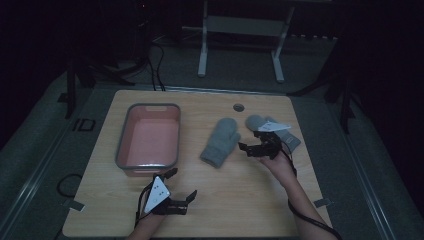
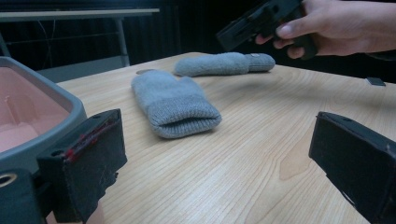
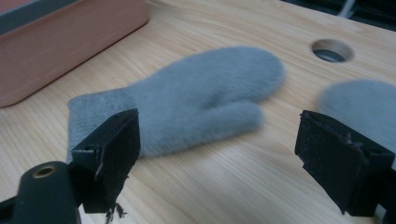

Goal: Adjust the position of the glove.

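Dim room; wooden desk (image 1: 235,200) on grey floor, a metal frame standing behind it. Left on the desk: pink tub (image 1: 150,137) with grey rim, nothing visible inside. Left gripper (image 1: 181,186) just in front of the tub near the desk's front edge, jaws spread wide, holding nothing. Centre: grey mitten (image 1: 220,141) lying flat, cuff toward the person, thumb to the right. Right gripper (image 1: 251,148) just right of this mitten, low over the desk, jaws spread, nothing between them. Second mitten (image 1: 256,121) lies behind the right gripper, partly hidden by it. Round cable hole (image 1: 238,107) near the far edge.
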Tool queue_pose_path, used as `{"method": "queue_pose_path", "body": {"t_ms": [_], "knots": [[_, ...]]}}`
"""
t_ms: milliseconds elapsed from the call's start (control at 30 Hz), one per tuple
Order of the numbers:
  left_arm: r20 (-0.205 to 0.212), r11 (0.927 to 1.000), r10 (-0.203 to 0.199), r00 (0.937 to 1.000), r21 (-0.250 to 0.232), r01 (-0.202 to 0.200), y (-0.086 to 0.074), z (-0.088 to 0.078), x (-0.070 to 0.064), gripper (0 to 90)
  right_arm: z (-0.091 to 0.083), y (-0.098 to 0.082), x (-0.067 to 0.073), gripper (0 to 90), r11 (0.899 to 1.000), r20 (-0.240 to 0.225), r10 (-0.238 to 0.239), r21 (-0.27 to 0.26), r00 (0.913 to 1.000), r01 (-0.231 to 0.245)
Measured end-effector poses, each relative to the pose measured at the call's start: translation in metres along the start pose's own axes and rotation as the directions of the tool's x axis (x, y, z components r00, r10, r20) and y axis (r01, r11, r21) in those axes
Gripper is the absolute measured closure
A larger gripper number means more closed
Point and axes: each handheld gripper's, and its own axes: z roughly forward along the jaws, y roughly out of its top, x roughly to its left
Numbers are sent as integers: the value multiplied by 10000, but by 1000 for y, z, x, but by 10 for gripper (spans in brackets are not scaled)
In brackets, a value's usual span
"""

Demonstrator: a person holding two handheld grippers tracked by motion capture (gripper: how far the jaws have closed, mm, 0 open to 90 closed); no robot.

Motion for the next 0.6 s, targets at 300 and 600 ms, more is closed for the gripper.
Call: {"method": "queue_pose_path", "body": {"t_ms": [300,600], "knots": [[49,10000,48,10000,12,-48,0,0,0,39,40,17,16,166,9958,-620,-717,518,9955,749],[119,9999,98,9999,52,-99,0,0,0,39,78,27,18,292,9781,-667,-1688,1119,9834,1755]]}}
